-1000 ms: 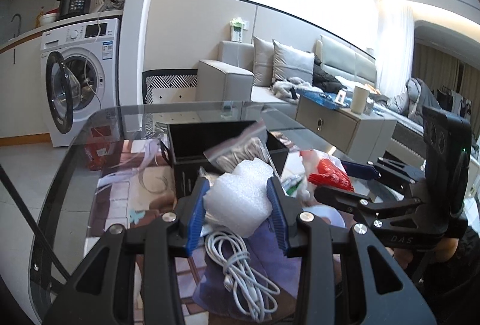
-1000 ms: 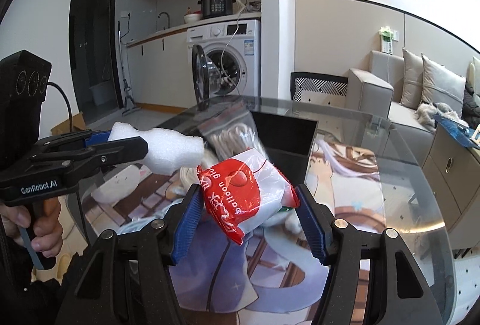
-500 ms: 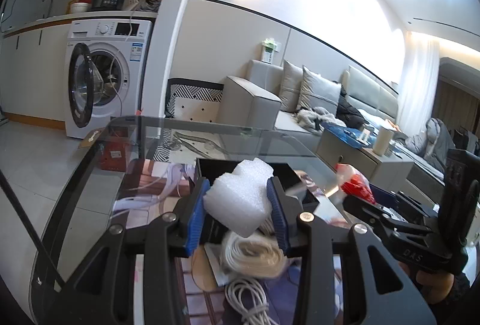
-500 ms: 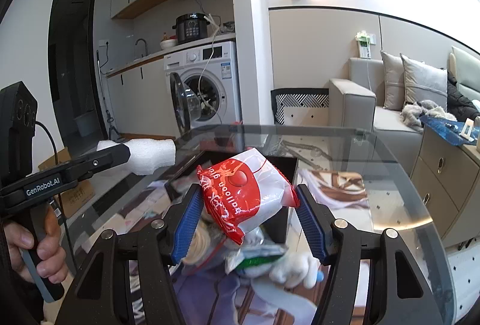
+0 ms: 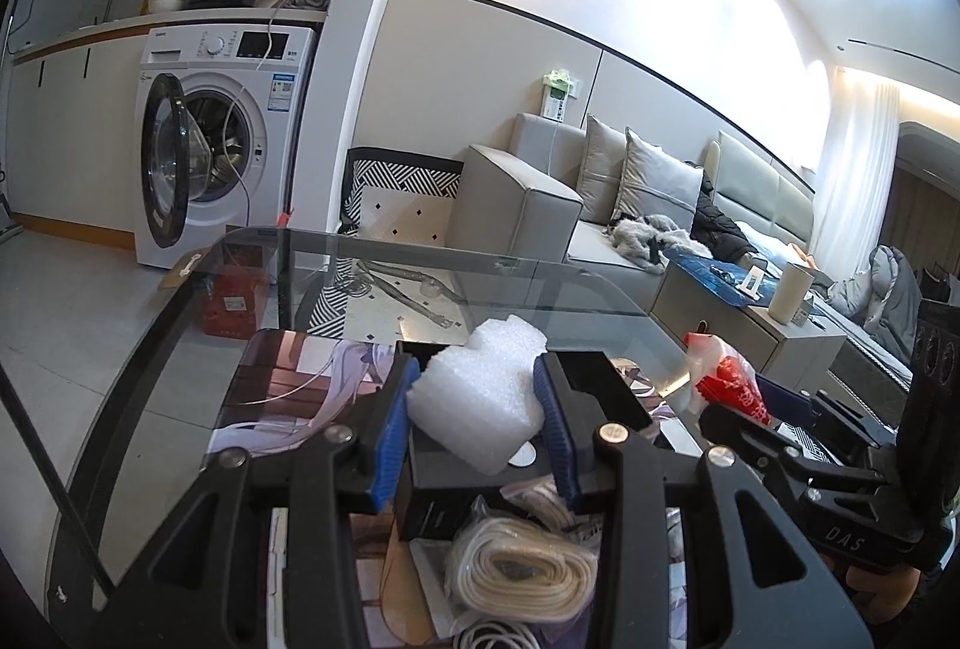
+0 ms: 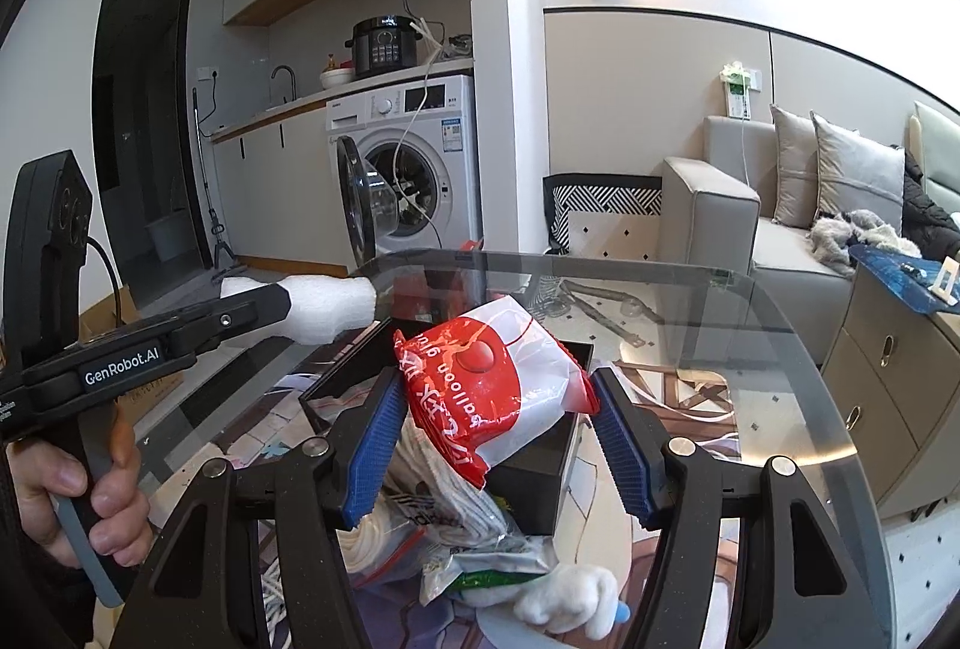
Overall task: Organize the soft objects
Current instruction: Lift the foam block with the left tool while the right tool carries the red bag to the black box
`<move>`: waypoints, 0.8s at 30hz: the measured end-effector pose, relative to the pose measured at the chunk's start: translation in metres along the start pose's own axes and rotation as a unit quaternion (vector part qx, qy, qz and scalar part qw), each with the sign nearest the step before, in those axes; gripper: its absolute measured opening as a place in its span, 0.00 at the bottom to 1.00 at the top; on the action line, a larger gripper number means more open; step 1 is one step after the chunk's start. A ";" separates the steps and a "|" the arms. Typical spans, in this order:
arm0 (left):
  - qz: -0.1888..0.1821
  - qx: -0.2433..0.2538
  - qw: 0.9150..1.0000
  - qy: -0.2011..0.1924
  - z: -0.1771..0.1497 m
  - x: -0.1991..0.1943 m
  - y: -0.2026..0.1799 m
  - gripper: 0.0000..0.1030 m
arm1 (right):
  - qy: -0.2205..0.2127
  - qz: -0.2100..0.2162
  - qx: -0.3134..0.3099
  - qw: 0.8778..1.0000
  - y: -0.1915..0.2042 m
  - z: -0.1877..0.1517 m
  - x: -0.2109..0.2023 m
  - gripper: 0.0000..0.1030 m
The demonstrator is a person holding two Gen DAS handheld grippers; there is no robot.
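Observation:
My left gripper is shut on a white foam block and holds it above the open black box. It also shows in the right wrist view at left. My right gripper is shut on a red and white balloon packet, held above the black box. The packet also shows in the left wrist view at right. A coiled cream rope in a bag and white cable lie on the table below.
The glass table carries a printed mat, a bagged green item and a white plush piece. A washing machine with open door stands beyond, a sofa to the right.
Both grippers have risen and tilted up with their loads. The table clutter has dropped lower in both views and the black box now lies under both held things.

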State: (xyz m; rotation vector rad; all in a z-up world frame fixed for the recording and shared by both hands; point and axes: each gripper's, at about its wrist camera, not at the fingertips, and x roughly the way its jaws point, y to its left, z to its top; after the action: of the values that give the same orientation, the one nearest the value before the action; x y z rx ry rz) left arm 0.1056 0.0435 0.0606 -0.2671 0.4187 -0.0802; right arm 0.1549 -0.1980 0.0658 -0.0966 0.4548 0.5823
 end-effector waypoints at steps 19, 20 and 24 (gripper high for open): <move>0.011 -0.008 0.999 0.037 0.006 0.056 -0.002 0.37 | 0.052 -0.005 0.023 0.998 -0.033 0.011 0.067 0.62; 0.016 -0.003 0.999 0.040 0.006 0.060 -0.003 0.37 | 0.057 -0.005 0.023 0.998 -0.034 0.011 0.071 0.62; 0.040 0.016 0.998 0.047 0.006 0.070 -0.006 0.37 | 0.067 -0.002 0.021 0.998 -0.035 0.009 0.079 0.62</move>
State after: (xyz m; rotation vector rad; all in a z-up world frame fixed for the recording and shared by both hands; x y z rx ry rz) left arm 0.1720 0.0302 0.0397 -0.2165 0.5199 -0.0217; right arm 0.2364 -0.1852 0.0379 -0.0974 0.5960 0.5637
